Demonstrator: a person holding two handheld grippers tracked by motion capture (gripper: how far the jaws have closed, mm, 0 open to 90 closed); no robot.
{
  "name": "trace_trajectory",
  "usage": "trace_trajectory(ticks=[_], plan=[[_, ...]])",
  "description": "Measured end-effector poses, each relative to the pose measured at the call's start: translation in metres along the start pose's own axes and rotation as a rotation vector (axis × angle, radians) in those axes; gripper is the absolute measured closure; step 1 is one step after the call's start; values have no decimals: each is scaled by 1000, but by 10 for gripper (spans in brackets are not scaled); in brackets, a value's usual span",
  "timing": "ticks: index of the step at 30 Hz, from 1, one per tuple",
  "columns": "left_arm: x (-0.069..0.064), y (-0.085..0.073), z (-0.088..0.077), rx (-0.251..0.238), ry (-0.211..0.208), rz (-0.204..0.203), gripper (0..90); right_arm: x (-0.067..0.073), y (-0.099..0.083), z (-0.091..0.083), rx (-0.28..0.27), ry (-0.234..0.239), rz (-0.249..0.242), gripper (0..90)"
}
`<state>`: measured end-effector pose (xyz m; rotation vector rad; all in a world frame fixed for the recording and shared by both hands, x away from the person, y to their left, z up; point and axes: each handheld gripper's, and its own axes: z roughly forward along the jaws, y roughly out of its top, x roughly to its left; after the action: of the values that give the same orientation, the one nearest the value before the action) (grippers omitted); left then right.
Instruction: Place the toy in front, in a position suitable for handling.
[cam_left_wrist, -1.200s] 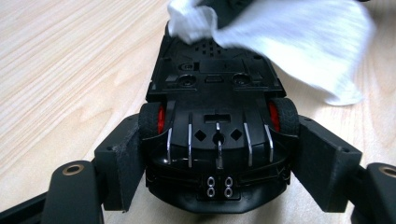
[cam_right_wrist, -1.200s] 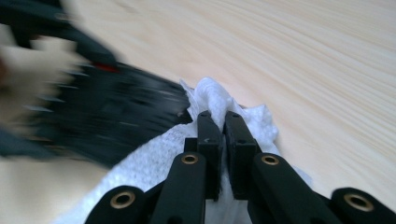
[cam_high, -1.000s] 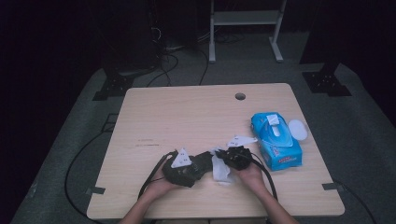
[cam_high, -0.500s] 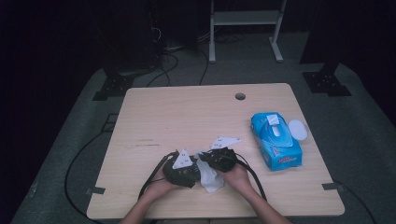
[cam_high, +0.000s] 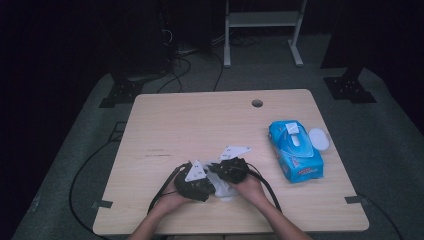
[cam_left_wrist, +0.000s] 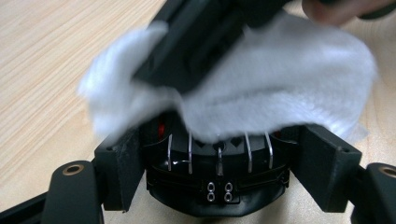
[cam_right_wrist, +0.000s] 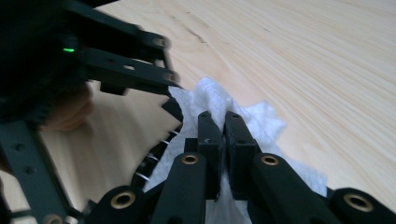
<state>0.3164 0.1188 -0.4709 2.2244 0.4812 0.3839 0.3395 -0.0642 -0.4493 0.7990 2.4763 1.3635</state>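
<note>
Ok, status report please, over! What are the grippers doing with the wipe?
Right gripper shut on the white wipe. Left gripper clamps a black object with silver wires; the wipe lies over it. Blue wipe pack off to the side, nothing in the way.

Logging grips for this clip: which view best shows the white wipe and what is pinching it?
The right gripper view: the right gripper is shut on the white wipe. The left gripper view shows it blurred, draped over a black object. The high view shows a scrap between the hands.

light: table lit from above, surroundings dark | blur: soft close-ups in both gripper views | glare: none
</note>
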Motion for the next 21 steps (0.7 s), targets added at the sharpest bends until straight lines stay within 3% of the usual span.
trace_trajectory(ticks=[2, 5, 8, 11, 13, 18, 21], plan=[[1, -1, -1, 0, 8, -3, 248, 3, 4, 4, 13, -11, -23, 861], [2, -1, -2, -5, 8, -7, 249, -10, 2, 3, 15, -13, 16, 862], [3, -2, -2, -8, 3, -11, 249, -28, -5, -5, 48, -111, 24, 862], [4, -1, -2, -6, 1, -6, 249, -48, -13, -14, 65, -172, 79, 862], [3, -1, -1, -2, 5, 3, 248, -49, -14, -15, 57, -162, 93, 861], [3, -2, 0, 7, 1, -6, 248, -23, -3, -2, 28, -84, 24, 861], [5, -4, -1, 8, 0, -10, 248, -27, -1, 1, 37, -87, 23, 861]])
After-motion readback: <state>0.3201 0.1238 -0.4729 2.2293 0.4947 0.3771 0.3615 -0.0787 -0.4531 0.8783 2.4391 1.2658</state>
